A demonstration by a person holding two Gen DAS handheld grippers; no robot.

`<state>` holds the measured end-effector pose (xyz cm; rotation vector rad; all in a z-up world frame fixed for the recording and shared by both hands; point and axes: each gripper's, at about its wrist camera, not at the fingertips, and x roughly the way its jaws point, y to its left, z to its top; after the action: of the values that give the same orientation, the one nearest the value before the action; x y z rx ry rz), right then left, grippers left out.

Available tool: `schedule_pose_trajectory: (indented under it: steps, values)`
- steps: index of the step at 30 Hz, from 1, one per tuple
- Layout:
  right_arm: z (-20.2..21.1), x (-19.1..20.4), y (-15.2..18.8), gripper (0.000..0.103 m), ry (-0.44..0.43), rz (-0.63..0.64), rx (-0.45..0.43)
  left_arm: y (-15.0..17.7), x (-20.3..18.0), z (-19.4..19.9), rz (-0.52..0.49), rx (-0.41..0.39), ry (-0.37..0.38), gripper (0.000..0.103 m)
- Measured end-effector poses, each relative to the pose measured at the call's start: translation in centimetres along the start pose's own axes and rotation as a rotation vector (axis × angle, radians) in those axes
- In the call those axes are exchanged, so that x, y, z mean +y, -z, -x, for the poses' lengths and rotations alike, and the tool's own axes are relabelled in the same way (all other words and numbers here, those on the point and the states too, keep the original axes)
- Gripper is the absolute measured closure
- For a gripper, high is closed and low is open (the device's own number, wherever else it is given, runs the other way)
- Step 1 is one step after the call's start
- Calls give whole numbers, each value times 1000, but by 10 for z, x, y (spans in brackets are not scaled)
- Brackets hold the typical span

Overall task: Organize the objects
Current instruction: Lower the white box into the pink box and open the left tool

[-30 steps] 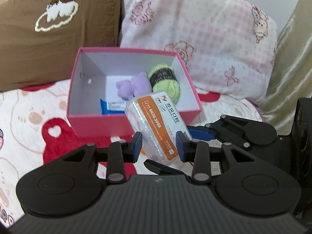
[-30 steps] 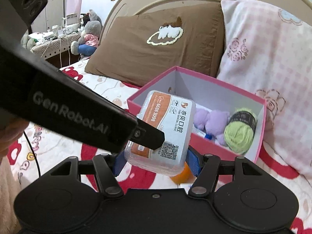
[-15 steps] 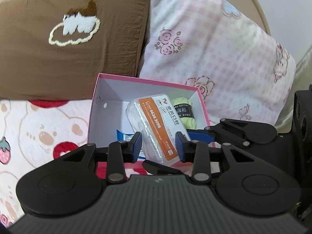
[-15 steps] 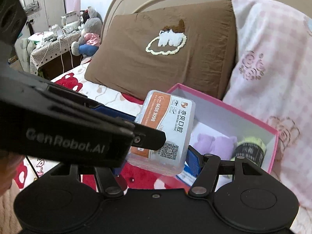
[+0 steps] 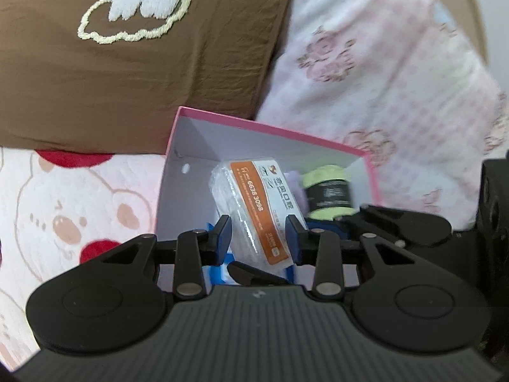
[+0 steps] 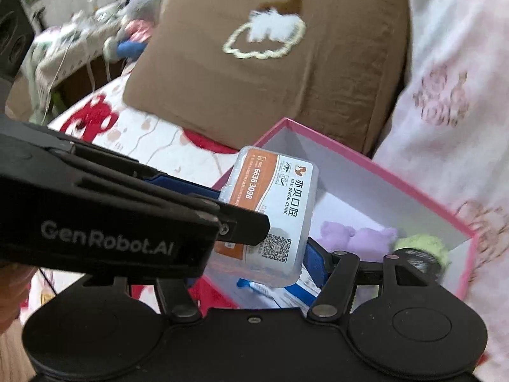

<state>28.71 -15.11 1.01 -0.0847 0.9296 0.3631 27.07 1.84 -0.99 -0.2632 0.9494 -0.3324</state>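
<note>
Both tongs, left tongs [image 5: 257, 235] and right tongs [image 6: 257, 256], clenched on plastic case [image 5: 254, 210] over pink box [image 5: 270, 127]. Risk: uneven release tips case onto yarn [image 5: 327, 191] or rim.

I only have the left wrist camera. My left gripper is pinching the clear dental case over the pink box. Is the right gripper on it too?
Observer: In the right wrist view, the right gripper has one blue pad against the right edge of the dental case. Its other finger is hidden behind the left gripper.
Operator: What is the purple sliver behind the case?
Observer: A purple plush toy, lying in the pink box between the case and the green yarn.
Operator: Anything else on the label?
Observer: A QR code at the lower end of its white half.
</note>
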Motion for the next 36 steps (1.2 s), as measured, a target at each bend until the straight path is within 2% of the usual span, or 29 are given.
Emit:
schedule_pose_trajectory:
  steps: [4, 10, 25, 36]
  values:
    - [-32, -24, 2, 35, -24, -137, -22, -11, -1, -32, 6, -10, -34, 69]
    - [-59, -52, 2, 35, -39, -239, -22, -9, 7, -61, 28, -13, -17, 67]
    - [-98, -61, 11, 35, -37, -236, 44, 5, 16, -93, -39, 2, -7, 70]
    - [-110, -60, 10, 33, -34, -164, 96, 5, 19, -100, -58, 9, -14, 73]
